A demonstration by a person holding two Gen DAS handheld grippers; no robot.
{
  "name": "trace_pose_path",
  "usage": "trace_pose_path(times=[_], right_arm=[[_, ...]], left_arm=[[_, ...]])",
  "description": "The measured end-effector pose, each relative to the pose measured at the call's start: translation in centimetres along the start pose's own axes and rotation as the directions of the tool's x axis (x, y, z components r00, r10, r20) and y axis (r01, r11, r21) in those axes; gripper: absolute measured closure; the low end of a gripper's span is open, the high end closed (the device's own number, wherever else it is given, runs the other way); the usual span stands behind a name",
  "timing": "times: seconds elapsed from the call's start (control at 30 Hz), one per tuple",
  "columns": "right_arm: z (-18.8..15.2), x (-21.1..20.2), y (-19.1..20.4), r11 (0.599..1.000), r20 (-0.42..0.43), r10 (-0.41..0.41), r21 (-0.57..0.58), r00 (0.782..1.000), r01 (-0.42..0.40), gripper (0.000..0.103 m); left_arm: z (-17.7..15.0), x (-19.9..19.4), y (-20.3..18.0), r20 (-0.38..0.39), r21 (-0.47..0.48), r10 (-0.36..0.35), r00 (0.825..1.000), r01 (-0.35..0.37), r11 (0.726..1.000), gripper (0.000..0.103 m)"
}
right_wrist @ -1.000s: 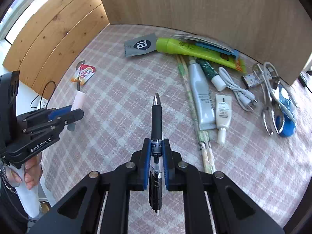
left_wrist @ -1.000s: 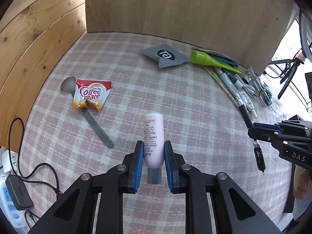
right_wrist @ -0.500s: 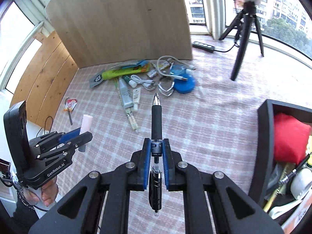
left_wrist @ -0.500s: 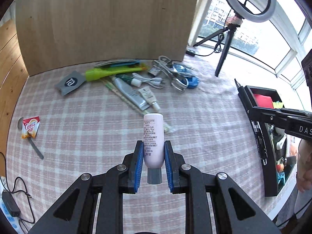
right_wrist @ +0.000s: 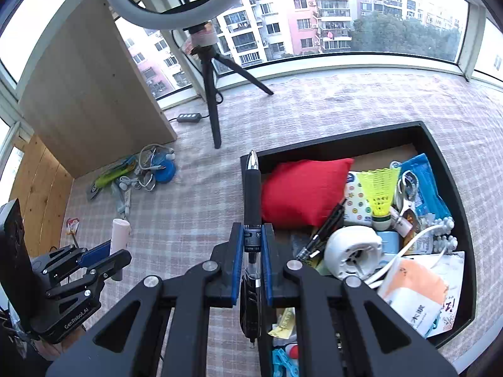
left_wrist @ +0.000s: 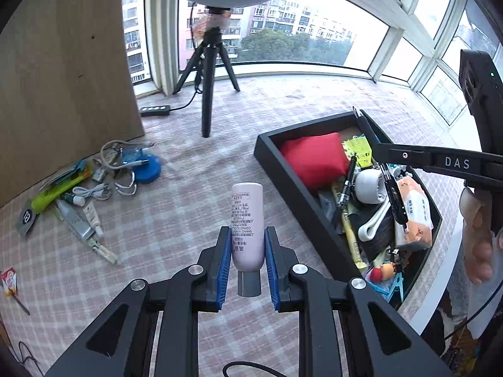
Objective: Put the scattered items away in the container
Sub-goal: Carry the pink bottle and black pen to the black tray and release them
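Black tray (right_wrist: 452,188) rim just beside pen (right_wrist: 252,188) in right tongs (right_wrist: 252,251)

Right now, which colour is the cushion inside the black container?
Red cushion; the right wrist view shows it best.

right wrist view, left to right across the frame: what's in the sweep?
left gripper holding the pink bottle → clutter pile by the wooden board → tripod → black pen in the right gripper → red pouch → yellow shuttlecock → blue packet, inside the black tray.
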State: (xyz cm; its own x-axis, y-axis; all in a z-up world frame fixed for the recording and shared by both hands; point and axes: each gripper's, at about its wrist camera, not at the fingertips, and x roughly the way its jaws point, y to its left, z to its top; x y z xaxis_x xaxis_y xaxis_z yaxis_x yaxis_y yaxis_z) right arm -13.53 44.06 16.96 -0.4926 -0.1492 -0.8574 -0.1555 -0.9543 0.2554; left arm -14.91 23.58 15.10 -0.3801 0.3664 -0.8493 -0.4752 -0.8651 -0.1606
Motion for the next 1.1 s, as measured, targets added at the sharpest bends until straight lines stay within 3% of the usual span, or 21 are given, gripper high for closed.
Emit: trace_pose_path(times=[0.3,0.53,0.57,0.6,0.63,0.67,0.7,1.1], right_arm=[[1.2,-3.6,-10.1,0.981,0.054,-0.124,0.157,0.991,0.114,0.091],[2.1,-3.7,-14.1,0.967,0.054,-0.172,0.201,0.984,0.158,0.091],[2.3,-3.6,-14.2,0.97,0.065,-0.167,0.188,0.984,0.152,0.091],[2.4,-3.5,-14.3,0.971,0.066,-0.168,0.183,0.984,0.154,0.082],[2.5,-3.4,-14.4,0.966,0.059,-0.183,0.196,0.981,0.169,0.073],[2.6,-3.5,-14.6,0.962,0.06,-0.19,0.213,0.98,0.173,0.058],[2.6,-3.6,-14.8,0.962,0.072,-0.183,0.221,0.98,0.163,0.055],[2.1,-4.0,-12.9,0.967,0.084,-0.194,0.185,0.977,0.176,0.054]], left_arm=[[3.1,3.3,-10.4,-0.045,0.149,-0.111,0.993,0.116,0.982,0.084],[3.7,4.4,-15.4,-0.061,0.219,-0.142,0.988,0.152,0.964,0.083],[3.9,4.6,-16.0,-0.061,0.227,-0.138,0.989,0.148,0.963,0.073],[4.0,4.9,-16.4,-0.067,0.235,-0.127,0.99,0.14,0.962,0.047],[4.2,5.0,-16.6,-0.061,0.238,-0.116,0.991,0.127,0.963,0.038],[4.2,4.9,-16.7,-0.045,0.244,-0.108,0.993,0.115,0.963,0.037],[4.2,4.8,-16.8,-0.034,0.249,-0.094,0.995,0.1,0.963,0.037],[3.9,4.5,-13.8,-0.036,0.186,-0.041,0.999,0.047,0.981,0.037]])
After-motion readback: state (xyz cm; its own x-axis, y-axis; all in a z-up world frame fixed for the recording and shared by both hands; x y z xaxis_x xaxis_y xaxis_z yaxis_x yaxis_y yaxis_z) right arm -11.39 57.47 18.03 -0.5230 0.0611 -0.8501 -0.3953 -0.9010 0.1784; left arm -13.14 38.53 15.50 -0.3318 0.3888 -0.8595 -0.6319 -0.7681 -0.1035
